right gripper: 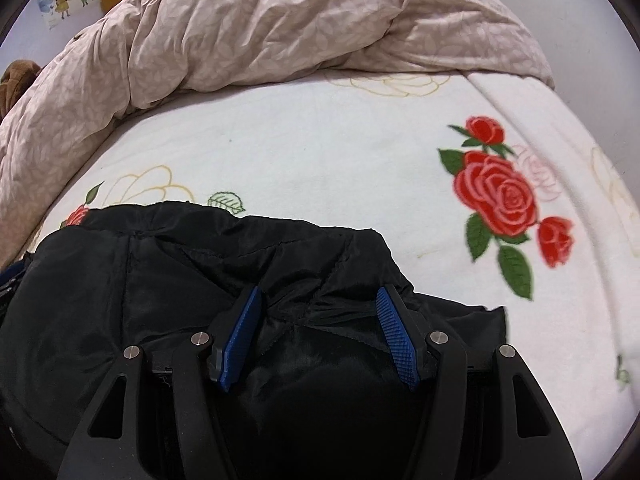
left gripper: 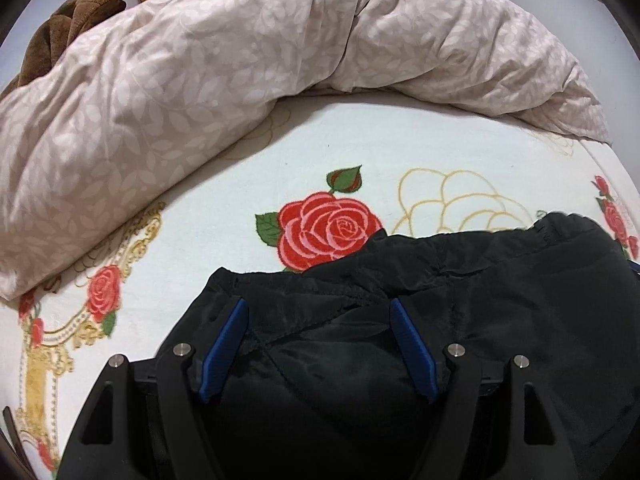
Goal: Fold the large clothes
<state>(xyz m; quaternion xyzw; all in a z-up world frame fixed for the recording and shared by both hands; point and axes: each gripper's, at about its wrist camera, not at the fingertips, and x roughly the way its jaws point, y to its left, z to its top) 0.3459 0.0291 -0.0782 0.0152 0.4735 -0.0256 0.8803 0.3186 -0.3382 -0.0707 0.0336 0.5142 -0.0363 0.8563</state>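
Observation:
A black padded garment (left gripper: 460, 280) lies bunched on a white bedspread with red roses (left gripper: 332, 144). My left gripper (left gripper: 318, 308) is open, its blue pads (left gripper: 226, 344) spread wide over the garment's left hem edge, with cloth lying between them. The same garment fills the lower part of the right wrist view (right gripper: 160, 264). My right gripper (right gripper: 318, 296) is open too, its blue pads (right gripper: 396, 336) apart over the garment's right edge, where a seam fold runs between them. Neither gripper pinches the cloth.
A rumpled beige leaf-print duvet (left gripper: 200, 68) is heaped along the far side of the bed and also shows in the right wrist view (right gripper: 260, 24). A brown plush item (left gripper: 68, 24) sits at the far left. The bedspread (right gripper: 320, 148) lies flat beyond the garment.

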